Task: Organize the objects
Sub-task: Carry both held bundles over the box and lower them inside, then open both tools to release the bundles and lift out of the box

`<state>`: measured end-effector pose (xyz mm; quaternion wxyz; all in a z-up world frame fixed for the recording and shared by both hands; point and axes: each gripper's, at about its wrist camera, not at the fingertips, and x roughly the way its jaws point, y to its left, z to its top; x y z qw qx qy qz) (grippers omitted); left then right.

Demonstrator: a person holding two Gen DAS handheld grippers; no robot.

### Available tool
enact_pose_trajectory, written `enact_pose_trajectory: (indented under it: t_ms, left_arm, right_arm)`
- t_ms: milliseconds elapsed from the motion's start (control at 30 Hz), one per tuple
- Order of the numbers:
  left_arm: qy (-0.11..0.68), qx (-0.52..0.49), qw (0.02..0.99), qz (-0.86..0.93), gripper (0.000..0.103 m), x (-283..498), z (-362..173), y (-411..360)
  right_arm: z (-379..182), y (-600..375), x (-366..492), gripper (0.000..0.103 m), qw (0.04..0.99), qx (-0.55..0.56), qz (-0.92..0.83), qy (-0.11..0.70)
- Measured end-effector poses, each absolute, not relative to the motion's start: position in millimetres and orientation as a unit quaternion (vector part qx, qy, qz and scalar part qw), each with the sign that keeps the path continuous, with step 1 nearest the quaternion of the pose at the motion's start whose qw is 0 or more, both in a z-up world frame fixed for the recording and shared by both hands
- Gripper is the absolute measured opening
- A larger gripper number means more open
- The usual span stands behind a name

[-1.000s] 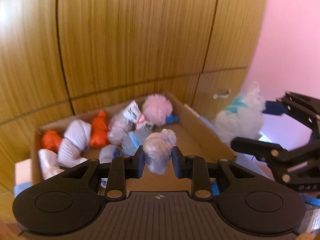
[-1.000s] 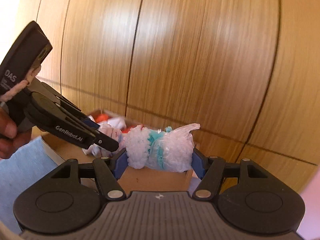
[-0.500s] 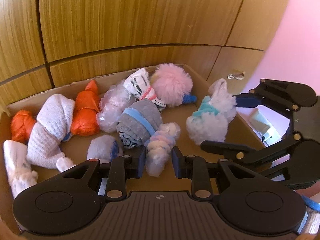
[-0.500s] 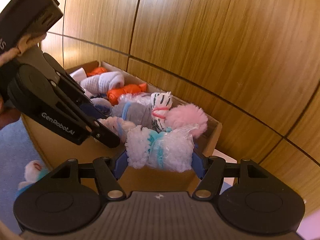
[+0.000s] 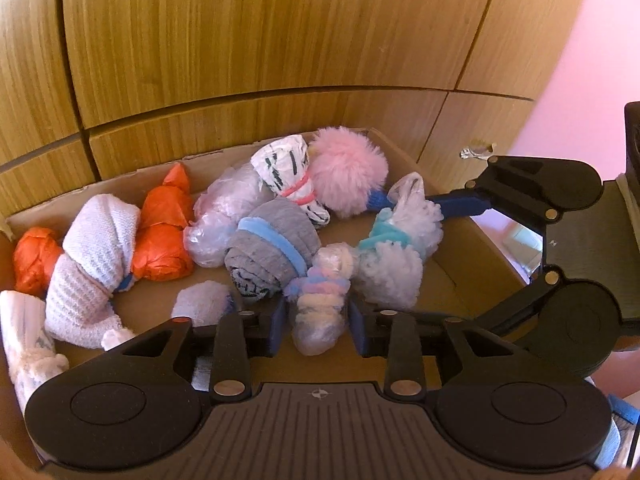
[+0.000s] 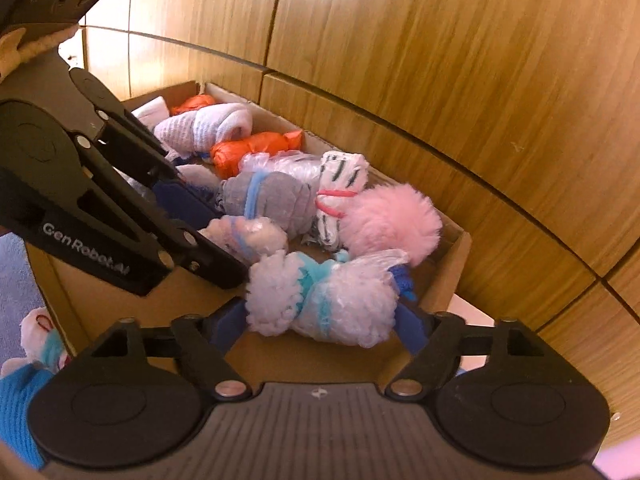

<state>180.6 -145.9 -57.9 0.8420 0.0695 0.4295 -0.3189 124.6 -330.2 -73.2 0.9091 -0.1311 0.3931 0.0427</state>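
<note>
A cardboard box (image 5: 476, 240) holds several bagged rolled bundles. My left gripper (image 5: 318, 324) sits low inside the box with a pastel striped bundle (image 5: 320, 304) between its fingers; the jaws look slightly apart around it and the bundle rests on the box floor. My right gripper (image 6: 320, 320) is shut on a white fluffy bundle with a teal band (image 6: 320, 300), held low inside the box's right end; it also shows in the left wrist view (image 5: 396, 256). The left gripper shows in the right wrist view (image 6: 224, 248).
The box (image 6: 460, 264) stands against a wooden cabinet wall (image 5: 280, 40). Inside lie orange bundles (image 5: 164, 236), a white knitted roll (image 5: 92, 264), a grey roll with blue band (image 5: 272, 248), a zebra-striped bundle (image 5: 288, 176) and a pink pompom (image 5: 348, 176). More bundles lie on blue cloth (image 6: 24, 360) outside.
Both grippers have come down into the box with their bundles. The pastel bundle now rests on the box floor and the left jaws have widened a little around it.
</note>
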Motion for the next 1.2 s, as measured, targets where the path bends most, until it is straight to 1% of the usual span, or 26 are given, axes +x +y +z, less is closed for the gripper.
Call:
enact_pose_trajectory:
  t_ms: [67,100,233,267,500,900,1033,1200]
  left_arm:
    - [0.429,0.069,0.842,-0.320,0.049,179,-57,-147]
    - [0.429,0.068,0.842,-0.320,0.050,179,-57,-147]
    - [0.426,0.063,0.846,-0.316,0.069,175,-54,-146]
    - [0.424,0.061,0.847,-0.315,0.071,174,-53,-145]
    - [0.421,0.056,0.850,-0.311,0.075,167,-45,-141]
    - [0.409,0.048,0.857,-0.310,0.076,156,-31,-138]
    - [0.411,0.043,0.861,-0.297,0.084,149,-25,-133]
    - [0.409,0.037,0.867,-0.281,0.086,140,-16,-127]
  right_arm:
    - [-72,-327,125,0.091,0.908,-0.138,0.042,0.394]
    - [-72,-325,125,0.092,0.907,-0.141,0.042,0.394]
    - [-67,-324,122,0.096,0.908,-0.143,0.035,0.393]
    - [-65,-324,121,0.097,0.908,-0.143,0.034,0.393]
    - [-60,-318,117,0.097,0.904,-0.155,0.026,0.398]
    - [-43,-312,109,0.098,0.906,-0.154,0.015,0.393]
    - [-40,-310,105,0.098,0.906,-0.146,0.009,0.398]
    - [-31,-305,101,0.098,0.907,-0.133,0.001,0.399]
